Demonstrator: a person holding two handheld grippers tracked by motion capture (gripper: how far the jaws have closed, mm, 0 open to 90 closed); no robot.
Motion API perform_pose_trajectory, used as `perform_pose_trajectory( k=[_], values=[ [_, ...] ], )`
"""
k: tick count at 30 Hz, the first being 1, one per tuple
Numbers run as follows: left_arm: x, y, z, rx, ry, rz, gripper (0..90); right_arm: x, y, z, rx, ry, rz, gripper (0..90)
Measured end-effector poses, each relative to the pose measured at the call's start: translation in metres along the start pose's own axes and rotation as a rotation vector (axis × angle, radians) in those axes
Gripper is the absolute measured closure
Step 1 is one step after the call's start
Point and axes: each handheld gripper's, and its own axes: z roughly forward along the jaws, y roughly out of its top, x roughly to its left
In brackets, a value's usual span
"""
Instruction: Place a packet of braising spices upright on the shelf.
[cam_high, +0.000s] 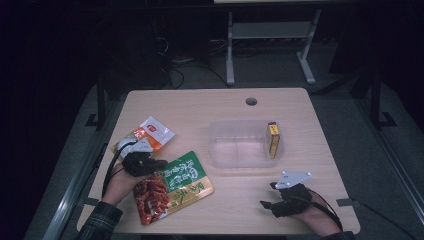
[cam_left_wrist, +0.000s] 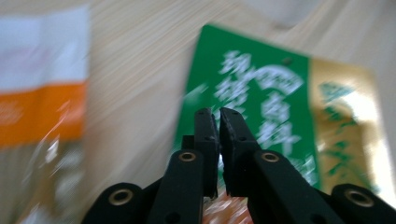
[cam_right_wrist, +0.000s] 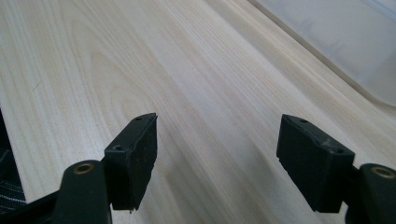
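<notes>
Your left gripper (cam_left_wrist: 218, 116) has its fingers pressed together over the green snack packet (cam_high: 175, 186), which lies flat on the counter (cam_high: 200, 107) left of the clear plastic tub (cam_high: 245, 143). That tub holds one yellow box (cam_high: 273, 139) standing against its right wall. Your right gripper (cam_high: 270, 196), near of the tub, has its fingers wide apart over bare wood.

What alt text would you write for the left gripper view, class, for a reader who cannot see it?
The left gripper points its nearly closed black jaws at a green and gold snack packet lying on the wooden table. A blurred white and orange packet lies at the left.
</notes>
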Motion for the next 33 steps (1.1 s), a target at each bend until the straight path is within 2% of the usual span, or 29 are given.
perform_pose_trajectory(
  k=[3,5,6,9,12,13,18,20,23,26,28,32,33],
  values=[
    [0.009,-0.011,-0.002,0.016,0.009,-0.019,85.3,0.0,0.0,0.0,0.0,0.0,0.001,28.5],
    [0.01,-0.018,-0.005,0.016,-0.016,-0.022,85.2,0.0,0.0,0.0,-0.001,-0.001,0.0,28.5],
    [0.01,-0.021,-0.006,0.026,-0.027,-0.009,84.2,-0.001,0.0,0.0,0.001,0.001,0.001,28.5],
    [0.008,-0.028,-0.006,0.046,-0.046,0.011,76.1,-0.001,0.0,0.0,0.002,0.001,0.003,28.5],
    [0.008,-0.031,-0.006,0.056,-0.035,0.019,69.3,-0.001,0.0,0.001,0.004,0.0,0.003,28.5],
    [0.008,-0.032,-0.005,0.044,-0.035,0.006,65.8,0.0,0.0,0.001,0.005,-0.001,0.003,28.5],
    [0.01,-0.032,-0.003,0.063,-0.032,0.009,48.8,-0.001,0.0,0.001,0.006,0.001,0.004,28.5],
    [0.01,-0.033,0.0,0.075,-0.048,0.008,44.5,-0.001,0.0,0.001,0.006,0.001,0.005,28.5],
    [0.012,-0.031,0.001,0.097,-0.052,0.024,43.2,-0.001,0.0,0.001,0.006,0.002,0.002,28.5],
    [0.011,-0.031,0.002,0.088,-0.047,0.027,42.4,-0.001,0.0,0.0,0.005,0.0,0.001,28.5],
    [0.012,-0.031,0.002,0.097,-0.048,0.045,42.4,-0.001,0.0,0.0,0.003,0.001,0.001,28.5],
    [0.01,-0.029,0.003,0.102,-0.056,0.037,44.4,0.0,0.0,0.001,0.007,0.001,0.0,28.5],
    [0.01,-0.029,0.003,0.109,-0.056,0.048,45.0,0.0,0.0,0.001,0.005,0.003,-0.006,28.5]
  ],
)
